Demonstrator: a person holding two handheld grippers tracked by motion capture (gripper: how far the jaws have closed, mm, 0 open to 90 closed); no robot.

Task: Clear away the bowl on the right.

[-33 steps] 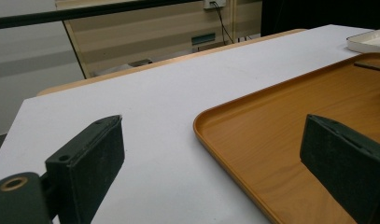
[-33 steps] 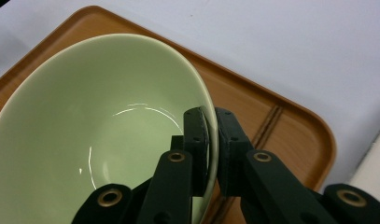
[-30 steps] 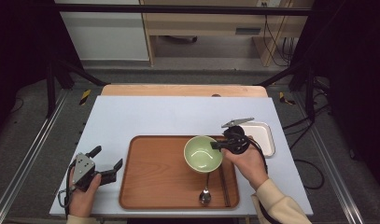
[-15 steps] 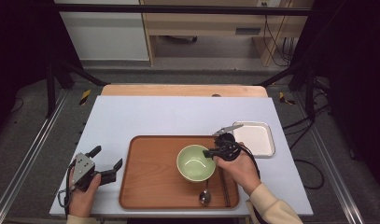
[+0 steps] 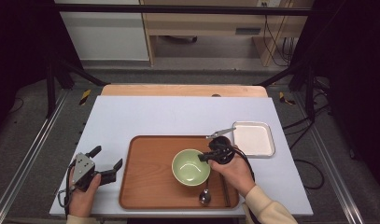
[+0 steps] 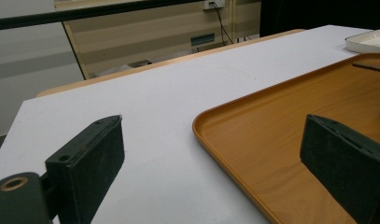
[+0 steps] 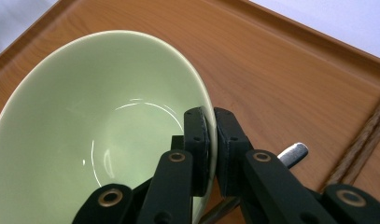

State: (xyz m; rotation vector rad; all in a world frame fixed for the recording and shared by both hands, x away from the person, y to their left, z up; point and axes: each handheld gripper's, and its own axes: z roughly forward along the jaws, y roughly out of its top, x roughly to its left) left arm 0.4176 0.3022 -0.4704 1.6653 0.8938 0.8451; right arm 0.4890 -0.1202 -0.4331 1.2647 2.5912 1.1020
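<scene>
Your right tongs (image 5: 207, 156) are clamped on the rim of the green bowl (image 5: 191, 167): in the right gripper view one jaw sits inside the wall, the other outside, rim pinched between them. Bowl (image 7: 99, 126) is empty, inside glossy w/ faint ring marks. In the high view the bowl is right of centre on the wooden tray (image 5: 145, 172), lower middle of the frame; can't tell whether it rests on the tray or is just above it. Your right hand (image 5: 236, 172) comes in from lower right, sleeve pale.

Spoon (image 5: 205, 196) lies on the tray just below the bowl, toward the bottom edge; its handle end (image 7: 292, 153) shows beside the jaws in the right gripper view. Dark chopsticks (image 5: 223, 186) lie along the tray's right side, partly under your hand.

Your left tongs (image 5: 103, 163) are apart, nothing between them. They sit at lower left of the high view, on the desk (image 5: 178, 114), just left of the tray edge. In the left gripper view the jaws frame the tray's near corner (image 6: 271, 140) and bare desk surface.

White shallow dish (image 5: 253, 138) sits on the desk right of the tray, near its upper right corner; also at upper right of the left gripper view (image 6: 367, 42).
</scene>
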